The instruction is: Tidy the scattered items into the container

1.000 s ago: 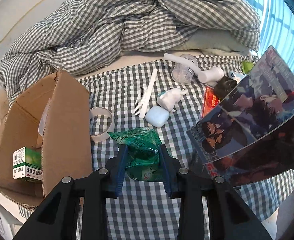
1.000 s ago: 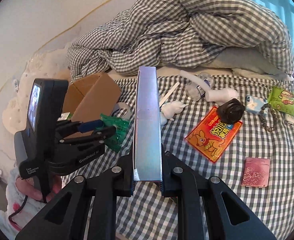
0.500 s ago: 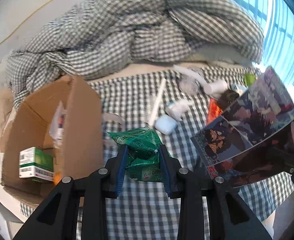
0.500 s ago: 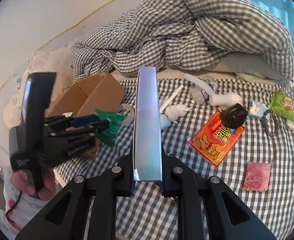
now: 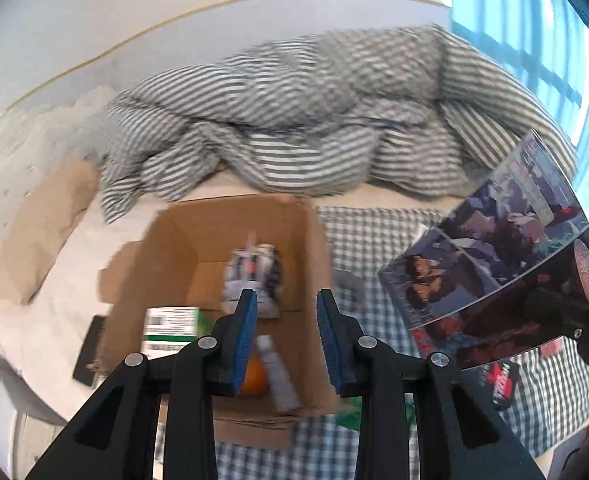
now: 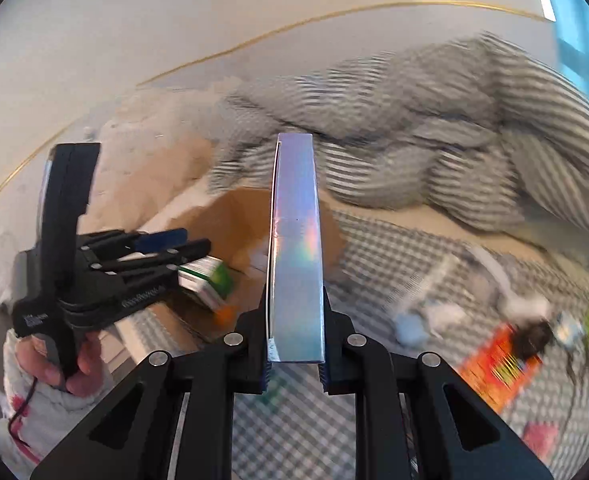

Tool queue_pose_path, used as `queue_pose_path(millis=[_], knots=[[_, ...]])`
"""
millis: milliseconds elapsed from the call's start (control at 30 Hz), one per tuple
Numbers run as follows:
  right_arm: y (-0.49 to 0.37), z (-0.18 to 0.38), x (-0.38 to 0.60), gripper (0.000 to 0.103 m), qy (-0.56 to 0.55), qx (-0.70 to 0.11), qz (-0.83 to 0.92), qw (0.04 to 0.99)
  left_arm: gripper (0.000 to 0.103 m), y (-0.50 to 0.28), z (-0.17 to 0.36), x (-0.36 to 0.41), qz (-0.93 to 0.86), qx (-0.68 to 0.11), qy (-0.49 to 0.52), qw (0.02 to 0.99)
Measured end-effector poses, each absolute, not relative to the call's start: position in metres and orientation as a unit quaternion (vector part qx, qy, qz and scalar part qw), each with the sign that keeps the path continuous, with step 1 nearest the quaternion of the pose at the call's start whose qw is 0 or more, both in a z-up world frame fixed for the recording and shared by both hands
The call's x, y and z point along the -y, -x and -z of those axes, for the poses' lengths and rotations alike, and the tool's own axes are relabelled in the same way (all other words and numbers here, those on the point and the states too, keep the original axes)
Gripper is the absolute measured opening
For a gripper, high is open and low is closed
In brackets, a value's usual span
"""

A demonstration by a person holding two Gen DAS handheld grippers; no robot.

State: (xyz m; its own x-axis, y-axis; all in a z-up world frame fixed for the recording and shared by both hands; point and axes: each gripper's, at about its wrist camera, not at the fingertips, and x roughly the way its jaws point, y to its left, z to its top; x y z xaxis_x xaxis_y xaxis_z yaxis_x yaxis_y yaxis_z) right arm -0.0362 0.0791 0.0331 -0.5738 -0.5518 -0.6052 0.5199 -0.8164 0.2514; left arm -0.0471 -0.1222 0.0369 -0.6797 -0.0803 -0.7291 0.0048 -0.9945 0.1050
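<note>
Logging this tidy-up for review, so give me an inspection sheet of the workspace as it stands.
Surface: bed with checked sheet.
Job's things: open cardboard box holding green-white carton, orange, tube; illustrated book held.
Clutter: orange packet and blurred small items on sheet; dark flat object beside box.
Grippers: left gripper open, empty, over box; right gripper shut on book.
Cables: thin cable below left gripper's handle.
Surroundings: crumpled duvet, window.
</note>
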Motion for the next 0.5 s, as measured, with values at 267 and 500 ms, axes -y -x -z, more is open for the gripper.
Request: queue_pose_path(millis=[267, 500], knots=[[0.069, -0.024, 0.034, 0.016, -0.364, 0.0, 0.858, 0.362, 0.033, 0.057, -0.005, 0.167, 0.897, 0.04, -0.436, 0.058], [0.07, 0.01, 0.041, 0.068, -0.376, -0.019, 0.877, 0.299, 0.089, 0.046, 0.036, 0.176, 0.885, 0.049, -0.458, 0.063]])
